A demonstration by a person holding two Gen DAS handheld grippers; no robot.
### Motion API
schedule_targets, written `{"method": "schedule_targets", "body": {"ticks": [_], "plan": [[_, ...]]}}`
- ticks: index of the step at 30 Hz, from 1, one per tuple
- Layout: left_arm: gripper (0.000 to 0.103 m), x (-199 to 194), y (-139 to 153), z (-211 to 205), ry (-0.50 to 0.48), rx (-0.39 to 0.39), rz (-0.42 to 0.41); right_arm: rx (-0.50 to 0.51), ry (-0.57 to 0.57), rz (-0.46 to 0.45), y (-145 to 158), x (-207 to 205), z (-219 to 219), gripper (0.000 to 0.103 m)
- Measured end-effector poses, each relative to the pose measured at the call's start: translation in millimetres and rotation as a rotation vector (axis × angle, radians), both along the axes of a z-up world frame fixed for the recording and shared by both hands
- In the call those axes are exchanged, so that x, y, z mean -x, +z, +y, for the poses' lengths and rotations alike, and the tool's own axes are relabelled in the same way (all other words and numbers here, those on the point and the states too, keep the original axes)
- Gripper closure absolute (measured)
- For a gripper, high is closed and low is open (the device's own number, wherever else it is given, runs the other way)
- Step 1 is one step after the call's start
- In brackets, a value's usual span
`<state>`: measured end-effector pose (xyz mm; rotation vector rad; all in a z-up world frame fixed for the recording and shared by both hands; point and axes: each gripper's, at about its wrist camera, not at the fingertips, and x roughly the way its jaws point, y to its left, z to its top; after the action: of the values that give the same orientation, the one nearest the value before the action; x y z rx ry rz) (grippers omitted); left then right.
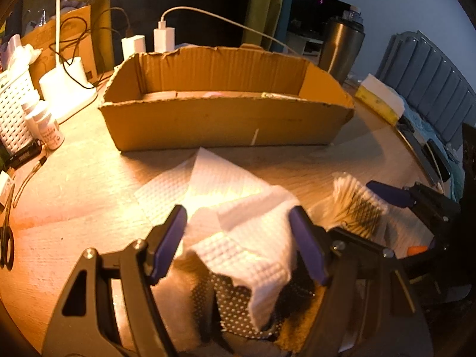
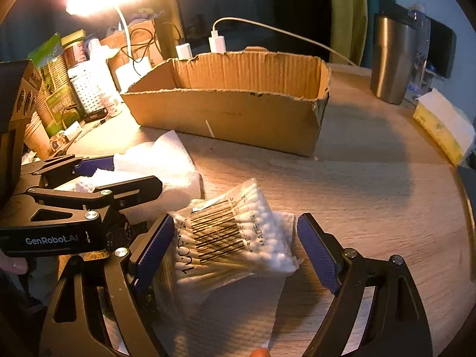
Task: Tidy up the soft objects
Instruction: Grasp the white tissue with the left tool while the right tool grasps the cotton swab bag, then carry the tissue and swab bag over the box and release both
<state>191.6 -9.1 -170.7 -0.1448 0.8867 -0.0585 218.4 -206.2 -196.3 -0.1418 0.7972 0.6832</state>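
A crumpled white paper towel [image 1: 238, 232] lies on the wooden table, draped over a dark polka-dot cloth [image 1: 235, 309]. My left gripper [image 1: 241, 238] is open, its jaws on either side of the towel. A plastic pack of cotton swabs [image 2: 229, 238] with a barcode lies on flat tissue; it also shows in the left wrist view [image 1: 357, 205]. My right gripper [image 2: 235, 253] is open around the pack, the left pad touching it. An open cardboard box [image 1: 226, 119] stands behind, also seen in the right wrist view [image 2: 238, 113].
A steel tumbler [image 2: 392, 59] and a yellow tissue pack [image 2: 443, 125] stand at the right. A lamp base [image 1: 65, 89], white basket [image 1: 15, 107], small bottles [image 1: 47, 125], chargers and cables crowd the left. Scissors [image 1: 6, 232] lie at the left edge.
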Motion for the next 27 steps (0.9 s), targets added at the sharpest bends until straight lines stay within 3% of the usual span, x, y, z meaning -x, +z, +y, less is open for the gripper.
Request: {"method": "schedule_targets", "body": {"ticks": [1,3,5,10,27], "plan": [[0.032,0.1,-1.1,0.1,0.000,0.001,0.001,0.001,0.007,-0.003,0.2,0.6,0.5,0.017],[0.045,0.6,-3.1,-0.9,-0.010,-0.002,0.000,-0.003,0.027,-0.008,0.9,2.9,2.2,0.027],[0.057,1.1,-3.9,-1.9,-0.020,-0.001,-0.004,-0.003,0.029,-0.014,1.6,4.5,2.8,0.028],[0.075,0.7,-9.4,-6.6,-0.049,0.001,0.021,-0.004,0.029,-0.030,2.6,8.0,-0.6,0.031],[0.079,20.3,28.5,-6.8,-0.071,0.035,-0.094,-0.026,-0.027,-0.120,37.0,15.6,-17.6,0.032]]}}
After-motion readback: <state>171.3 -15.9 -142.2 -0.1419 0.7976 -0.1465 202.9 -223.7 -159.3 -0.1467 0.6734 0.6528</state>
